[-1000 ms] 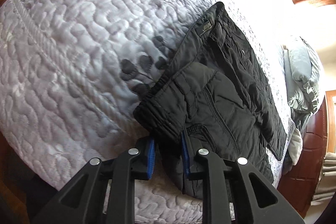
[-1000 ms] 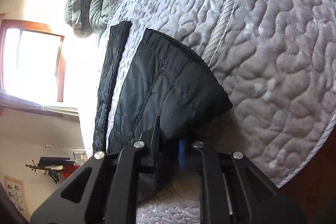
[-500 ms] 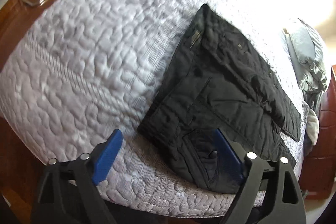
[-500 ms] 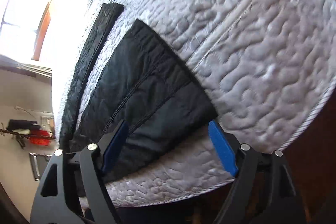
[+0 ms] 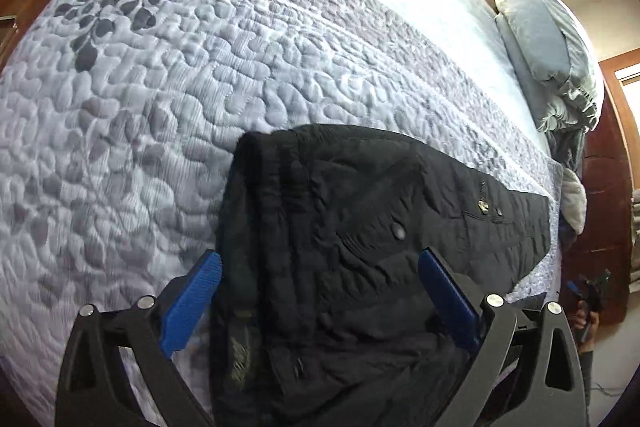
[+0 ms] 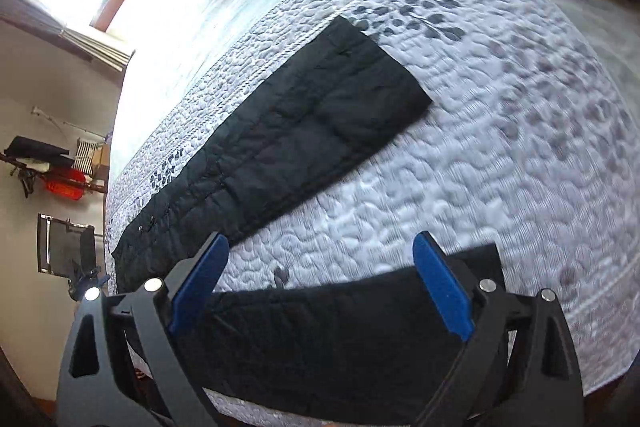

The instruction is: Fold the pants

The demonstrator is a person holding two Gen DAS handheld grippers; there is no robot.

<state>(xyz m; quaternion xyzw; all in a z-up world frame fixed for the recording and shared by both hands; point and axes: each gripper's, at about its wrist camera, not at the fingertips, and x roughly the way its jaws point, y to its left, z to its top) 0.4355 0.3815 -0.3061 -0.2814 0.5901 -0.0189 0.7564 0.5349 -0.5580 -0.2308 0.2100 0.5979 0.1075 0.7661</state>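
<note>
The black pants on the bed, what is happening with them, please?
A person with a handheld gripper in each hand is folding black pants on a quilted bed. Neither gripper grips the fabric at this moment. The left gripper and the right gripper hover over the pants, jaws opening wide with cloth below them, not pinched. In the right wrist view, one leg lies stretched out flat.

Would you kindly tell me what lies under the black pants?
The black pants lie spread on the quilted bedspread, which shows on all sides. The part of the quilt directly beneath them is covered, so anything there cannot be seen.
</note>
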